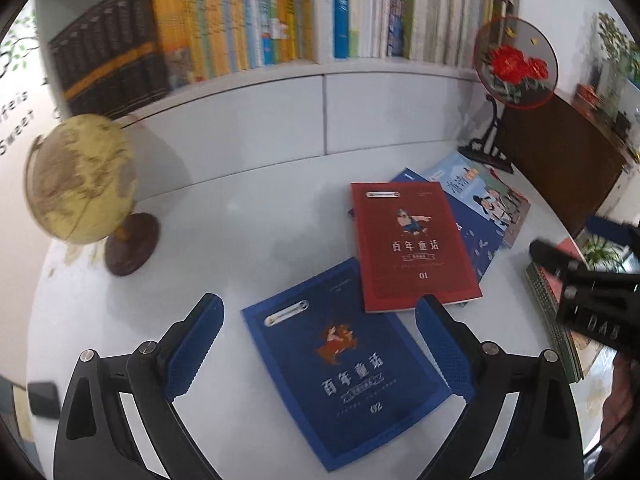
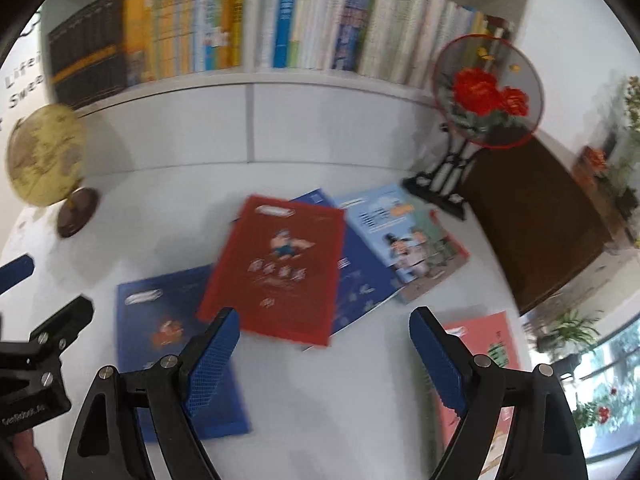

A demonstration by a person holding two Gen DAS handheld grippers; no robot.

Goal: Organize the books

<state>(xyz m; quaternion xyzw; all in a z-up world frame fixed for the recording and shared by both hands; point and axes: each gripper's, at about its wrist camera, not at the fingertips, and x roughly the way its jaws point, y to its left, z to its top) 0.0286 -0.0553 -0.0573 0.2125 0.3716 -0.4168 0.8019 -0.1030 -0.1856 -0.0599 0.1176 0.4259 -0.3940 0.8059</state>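
Blue book (image 1: 344,364) lies between the left tool's (image 1: 318,344) spread fingers, right tool (image 2: 324,356) spread likewise.

The red book (image 2: 276,268) hides most of a blue book (image 2: 360,280) beneath it; motion blur makes its title unreadable. The pink book (image 2: 480,340) runs behind the right hand-held gripper (image 2: 324,360).

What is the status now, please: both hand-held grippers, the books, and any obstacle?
Left hand-held gripper open over blue book. Right hand-held gripper open, empty. Red book overlaps others. Globe stands aside.
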